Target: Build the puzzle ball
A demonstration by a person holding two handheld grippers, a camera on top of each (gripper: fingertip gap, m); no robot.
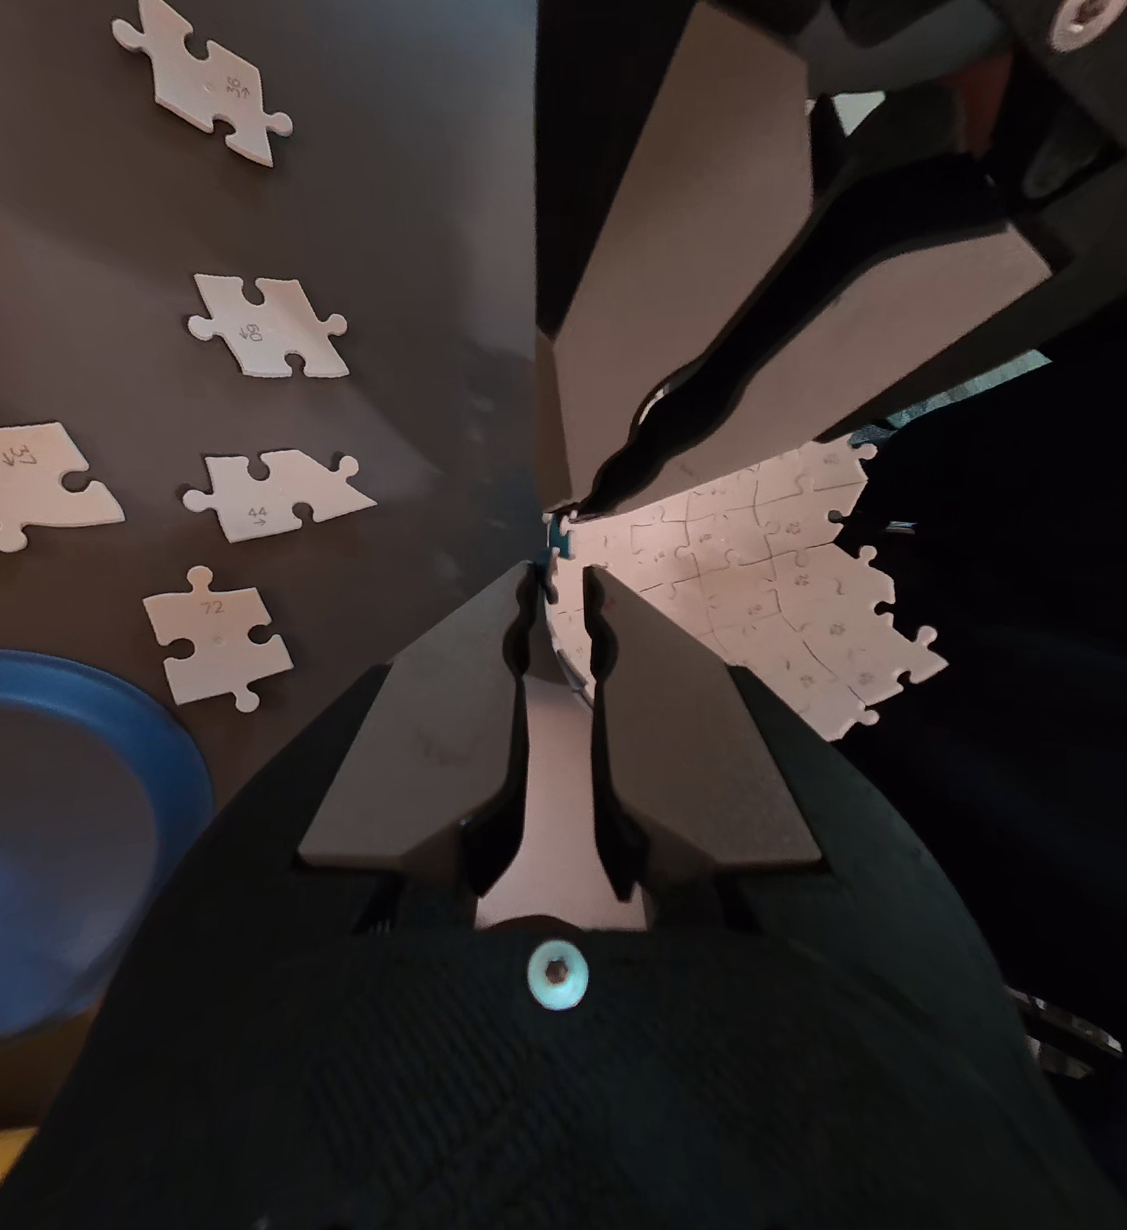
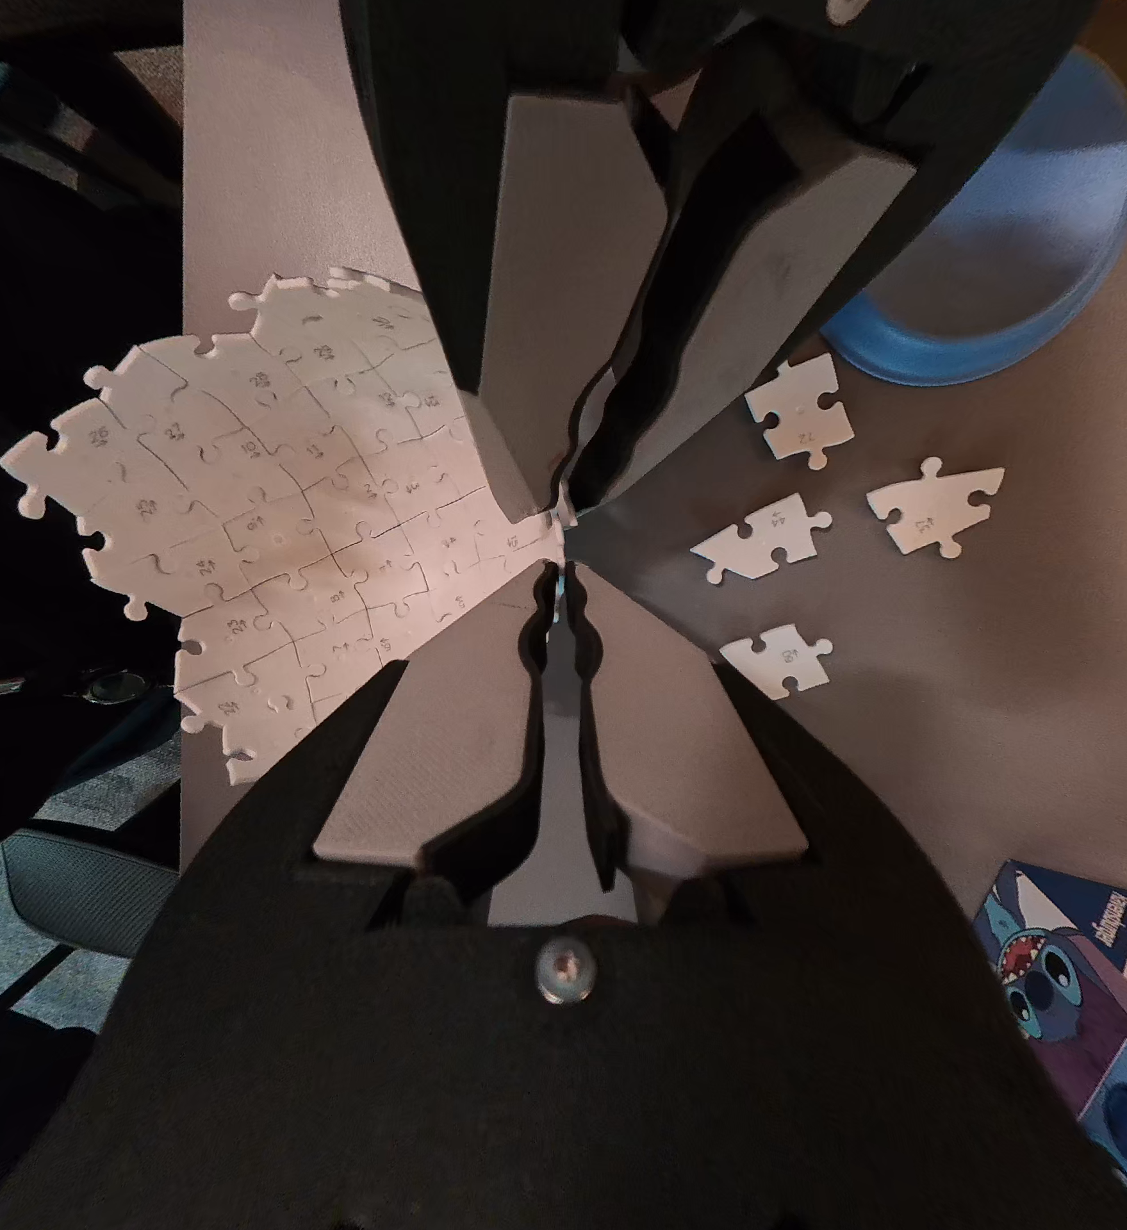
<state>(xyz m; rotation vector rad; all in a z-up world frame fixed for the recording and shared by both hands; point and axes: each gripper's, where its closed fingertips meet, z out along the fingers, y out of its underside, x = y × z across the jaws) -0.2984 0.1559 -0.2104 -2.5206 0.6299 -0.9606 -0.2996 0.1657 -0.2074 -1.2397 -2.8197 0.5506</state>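
Observation:
The partly built puzzle ball (image 2: 281, 499) is a curved white shell of joined pieces, its numbered inner face towards me; it also shows in the left wrist view (image 1: 780, 586). My left gripper (image 1: 560, 572) is shut on the shell's rim. My right gripper (image 2: 559, 576) is shut on the same rim right next to it. The two grippers meet tip to tip. The right gripper (image 1: 577, 516) enters the left wrist view from the upper right, and the left gripper (image 2: 564, 509) enters the right wrist view from above. I cannot tell whether one grips a separate piece.
Several loose white pieces (image 1: 271, 329) lie on the dark table (image 1: 414, 200), also in the right wrist view (image 2: 763, 536). A blue round dish (image 1: 48, 799) (image 2: 1013, 266) stands beside them. A printed cartoon leaflet (image 2: 1080, 998) lies at lower right. A chair (image 2: 81, 885) stands past the table edge. My left and right fingertips are right by each other.

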